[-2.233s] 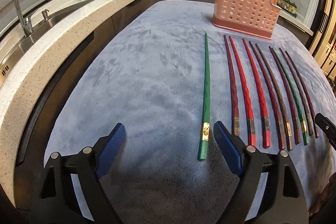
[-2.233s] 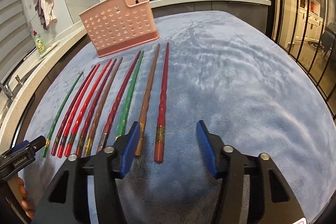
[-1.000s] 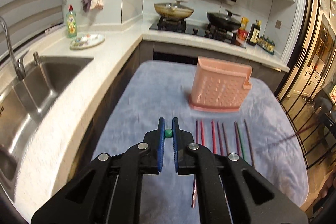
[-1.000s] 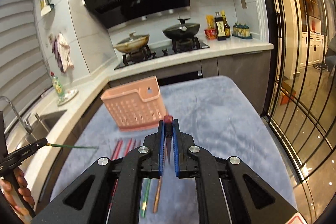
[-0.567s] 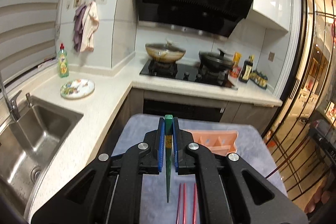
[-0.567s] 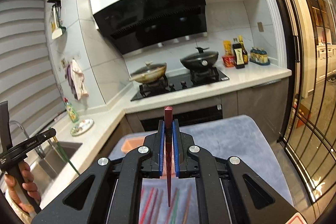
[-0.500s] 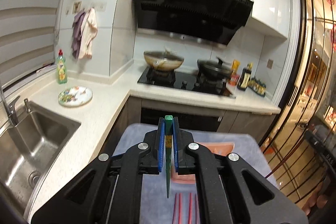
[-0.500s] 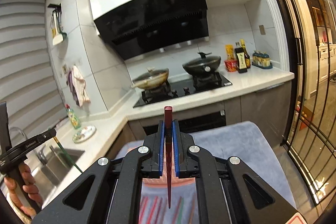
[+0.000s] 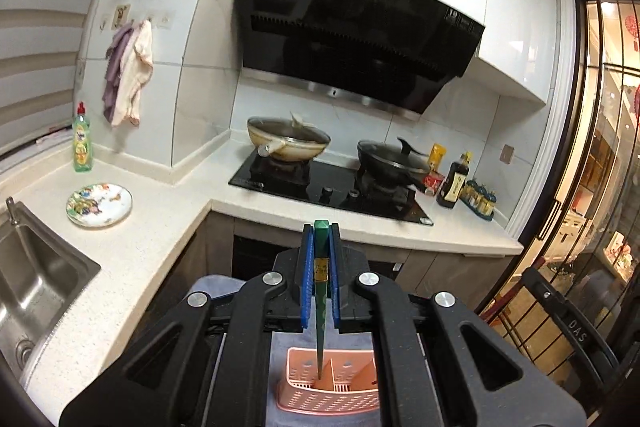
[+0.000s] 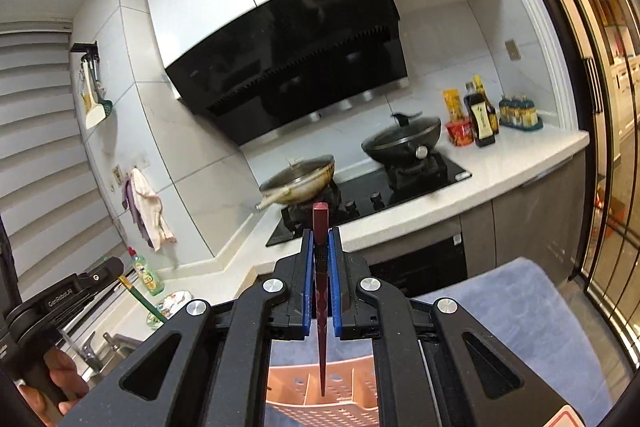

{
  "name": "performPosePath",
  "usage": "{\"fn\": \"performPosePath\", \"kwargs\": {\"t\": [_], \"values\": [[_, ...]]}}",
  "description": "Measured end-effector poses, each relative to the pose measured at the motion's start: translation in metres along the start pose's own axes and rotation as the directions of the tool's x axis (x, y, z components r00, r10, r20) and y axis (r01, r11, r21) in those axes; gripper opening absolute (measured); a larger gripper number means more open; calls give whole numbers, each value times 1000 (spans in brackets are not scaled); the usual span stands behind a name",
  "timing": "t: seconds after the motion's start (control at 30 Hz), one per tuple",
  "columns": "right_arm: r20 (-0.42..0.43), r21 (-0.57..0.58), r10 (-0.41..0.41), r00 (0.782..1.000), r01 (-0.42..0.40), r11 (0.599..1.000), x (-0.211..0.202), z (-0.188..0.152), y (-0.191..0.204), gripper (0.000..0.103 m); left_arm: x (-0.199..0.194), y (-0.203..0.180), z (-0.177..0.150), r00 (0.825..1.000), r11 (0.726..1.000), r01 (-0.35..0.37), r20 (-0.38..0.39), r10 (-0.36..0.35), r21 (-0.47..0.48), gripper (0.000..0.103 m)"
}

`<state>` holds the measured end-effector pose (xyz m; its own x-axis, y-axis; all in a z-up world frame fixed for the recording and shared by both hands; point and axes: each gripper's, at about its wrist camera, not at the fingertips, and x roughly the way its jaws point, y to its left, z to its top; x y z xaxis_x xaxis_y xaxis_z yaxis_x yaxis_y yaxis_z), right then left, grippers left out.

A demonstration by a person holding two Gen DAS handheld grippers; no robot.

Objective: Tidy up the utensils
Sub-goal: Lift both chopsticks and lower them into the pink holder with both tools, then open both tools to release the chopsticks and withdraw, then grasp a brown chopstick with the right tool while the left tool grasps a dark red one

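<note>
The left tool (image 9: pixel 320 279) is clamped tight on a green chopstick (image 9: pixel 320 311), gripping it near its thick upper end. The stick hangs upright, its thin tip down inside the left part of the pink utensil basket (image 9: pixel 296 387), beside a divider; whether the tip touches the bottom cannot be told.

The right tool (image 10: pixel 321 283) is likewise closed on a dark red chopstick (image 10: pixel 321 319), held near the thick end and pointing straight down. Its tip sits over the pink utensil basket (image 10: pixel 352 383), within the rim, at a middle compartment close to a divider.

The basket stands on a grey-blue cloth (image 10: pixel 520 311) that covers the bench. In the right wrist view the left tool shows at the near left with its green stick slanting down. On the far counter are a hob (image 9: pixel 332 187) with two pans.
</note>
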<state>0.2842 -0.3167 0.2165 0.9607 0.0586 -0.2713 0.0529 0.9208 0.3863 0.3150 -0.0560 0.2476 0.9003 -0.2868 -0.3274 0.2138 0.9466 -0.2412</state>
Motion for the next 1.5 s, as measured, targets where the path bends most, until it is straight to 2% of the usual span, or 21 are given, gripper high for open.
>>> {"fn": "performPosePath", "kwargs": {"t": [0.27,0.33,0.4,0.47,0.53,0.6,0.73,0.97,1.07,1.3,1.5], "values": [[-109,-33,-34,993,30,999,34,-46,-15,8,42,13,-53,993,1000,-24,-115,25,13,7],[-109,-46,-47,993,42,998,33,-51,-15,14,45,18,-62,990,999,-32,-138,33,12,8],[-98,-59,-54,994,48,997,25,-52,-14,26,44,22,-67,988,999,-44,-150,46,14,20],[-77,-66,-54,996,49,997,11,-49,-13,31,35,28,-71,988,998,-58,-141,59,8,49],[-67,-78,-51,996,46,996,-3,-47,-11,34,22,31,-74,991,998,-66,-118,67,13,54],[-67,-90,-42,997,36,995,-21,-48,-9,42,7,34,-79,990,997,-77,-115,80,30,55],[-95,-115,-48,994,37,993,-64,-72,-11,49,-22,39,-99,986,992,-104,-122,113,76,63],[-201,-132,-92,975,66,989,-115,-143,-29,50,-64,57,-165,964,984,-135,-212,158,119,63],[-270,-125,-115,956,84,989,-131,-184,-39,50,-78,63,-195,951,978,-150,-248,183,143,63],[-385,-143,-172,907,126,982,-141,-256,-51,50,-101,64,-261,921,972,-158,-331,208,172,63],[-435,-166,-207,876,148,975,-137,-289,-54,50,-109,61,-296,904,975,-147,-377,201,166,63]]}}
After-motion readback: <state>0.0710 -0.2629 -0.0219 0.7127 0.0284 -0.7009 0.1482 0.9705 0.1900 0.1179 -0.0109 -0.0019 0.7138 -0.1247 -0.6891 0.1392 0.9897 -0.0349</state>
